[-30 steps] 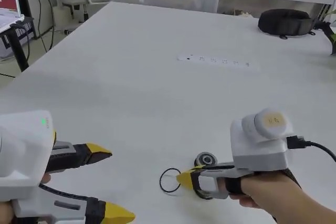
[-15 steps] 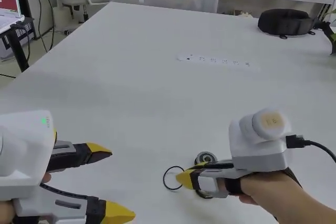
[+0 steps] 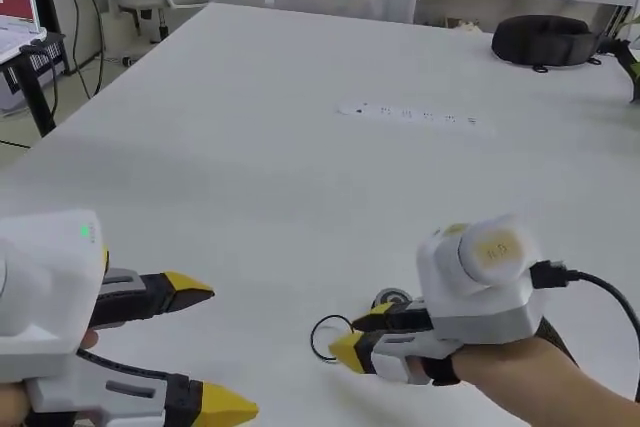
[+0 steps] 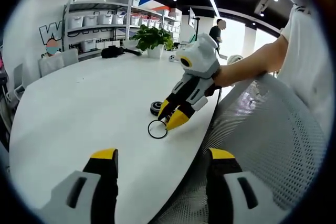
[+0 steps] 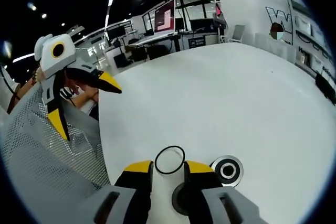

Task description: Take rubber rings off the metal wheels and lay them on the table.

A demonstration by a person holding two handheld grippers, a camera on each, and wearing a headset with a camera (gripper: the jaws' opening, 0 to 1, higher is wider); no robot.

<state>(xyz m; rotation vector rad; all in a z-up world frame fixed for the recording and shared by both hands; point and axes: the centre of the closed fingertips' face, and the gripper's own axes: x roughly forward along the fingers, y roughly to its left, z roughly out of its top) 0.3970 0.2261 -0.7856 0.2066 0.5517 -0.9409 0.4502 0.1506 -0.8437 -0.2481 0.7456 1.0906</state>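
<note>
Step in hand, by my read: setting the thin black rubber ring [image 5: 170, 147] down and getting clear of it. To do it well, spread the jaws a bit more, then lift the right gripper [image 5: 169, 168] straight up or back it off level w/ the white table [image 3: 300, 147], so it doesn't snag and drag the ring; after that, go for the next wheel. Right gripper: jaws parted by a narrow gap only, nothing btwn them, so released, not grasping. It sits low at the ring's near side; can't tell if it touches the ring. Ring lies flat near the table's near edge, right of centre. The small round silver metal wheel [image 5: 227, 170] sits just beside it, rim looks bare. A dark round part [image 5: 181, 200] under the jaws is prob. a 2nd wheel, unclear. Left gripper [image 3: 207, 349] hangs at the near edge, left side, jaws wide, empty.
</note>
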